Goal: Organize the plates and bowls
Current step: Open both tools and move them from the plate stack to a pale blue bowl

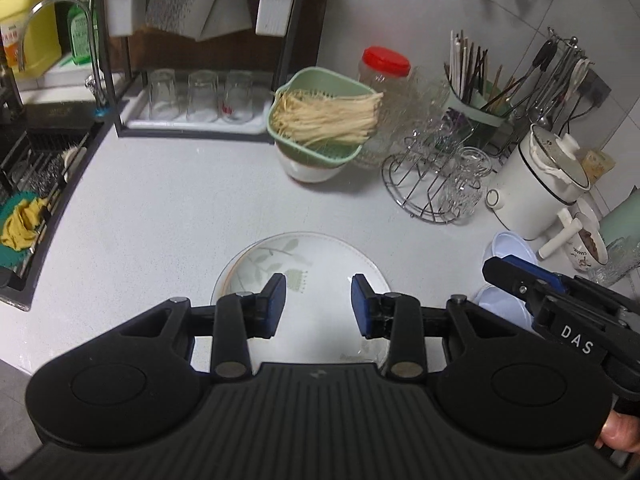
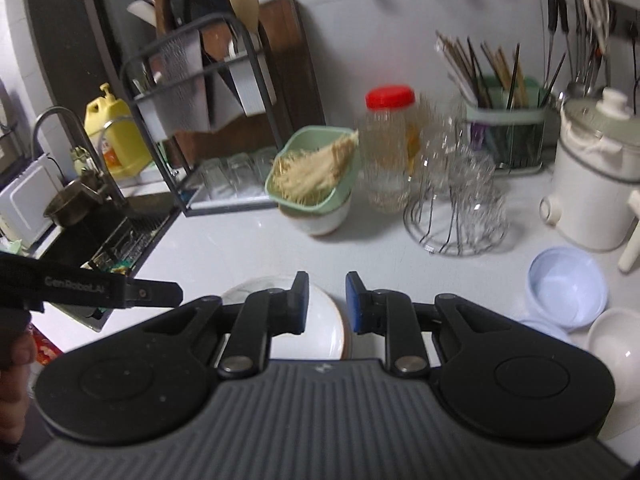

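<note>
Near the counter's [image 1: 160,208] front edge we hold our left gripper [image 1: 319,306] wide open and empty over the leaf-patterned plate [image 1: 320,256]. Our right gripper [image 2: 327,302] hangs beside it, jaws parted, gripping nothing, with the lilac bowl [image 2: 566,286] and white bowl [image 2: 618,340] toward the right end.

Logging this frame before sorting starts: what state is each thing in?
Left gripper: open, empty, above the plate.
Right gripper: open, empty.
Plate: flat on the counter, empty.
Blue bowl: upright, empty.
White bowl: upright, empty.
Jar: upright, red lid on.
Colander: tilted on a bowl, holding pale strands.
Pot: lid on.
</note>
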